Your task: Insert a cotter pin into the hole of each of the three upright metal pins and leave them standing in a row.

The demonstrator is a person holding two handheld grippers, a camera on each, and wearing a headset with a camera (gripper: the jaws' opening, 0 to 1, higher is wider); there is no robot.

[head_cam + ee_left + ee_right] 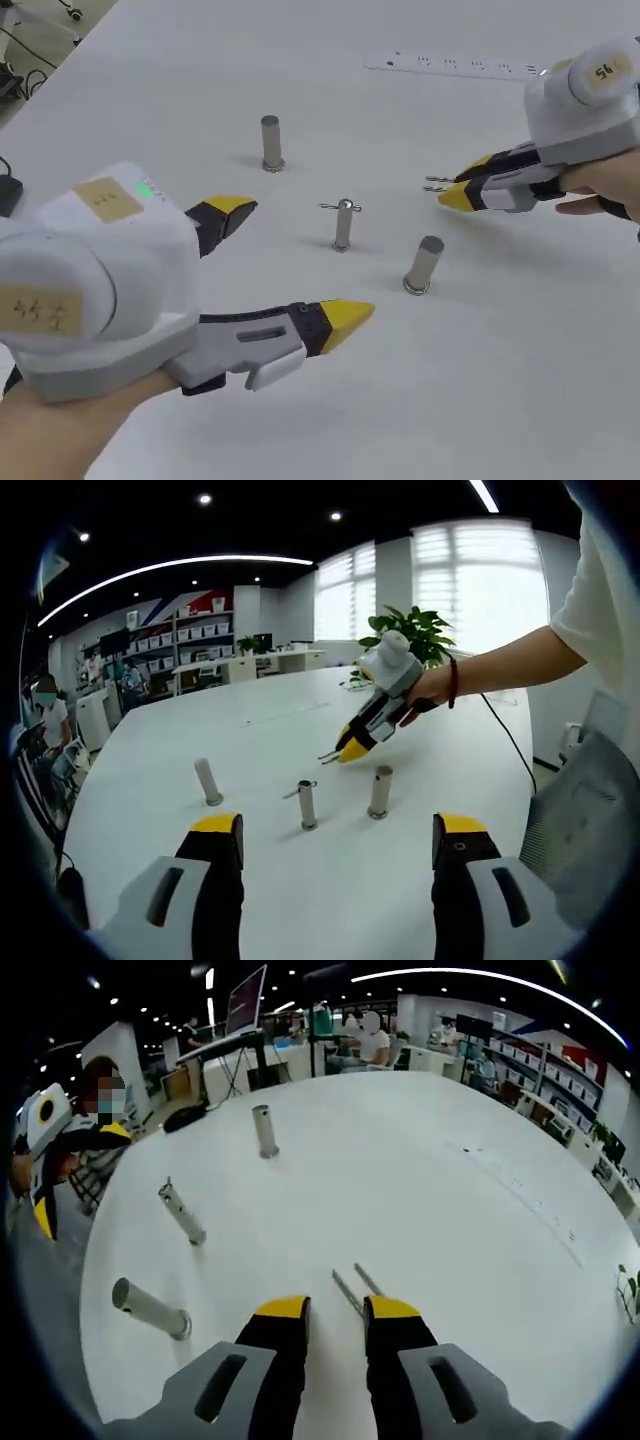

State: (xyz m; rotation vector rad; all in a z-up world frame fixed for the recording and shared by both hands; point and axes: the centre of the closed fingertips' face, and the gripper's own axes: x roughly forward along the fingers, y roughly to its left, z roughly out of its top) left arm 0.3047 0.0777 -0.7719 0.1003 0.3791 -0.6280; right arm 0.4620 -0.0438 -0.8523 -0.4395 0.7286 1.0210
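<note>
left gripper (307, 258) gapes wide at lower left while right gripper (447, 192), upper right, clamps a cotter pin (436, 183).

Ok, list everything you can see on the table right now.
table: one, white.
metal pins: three, grey, standing in a diagonal row mid-table.
fitted cotter pin: one, silver, through the middle one's top.
held cotter pin: one, silver, between the right gripper's jaws.
power strip: one, white, table's far side.
black device: one, table's left edge.
left gripper: one, white, yellow-tipped, open, left of the row.
right gripper: one, same colours, shut on held cotter pin.
</note>
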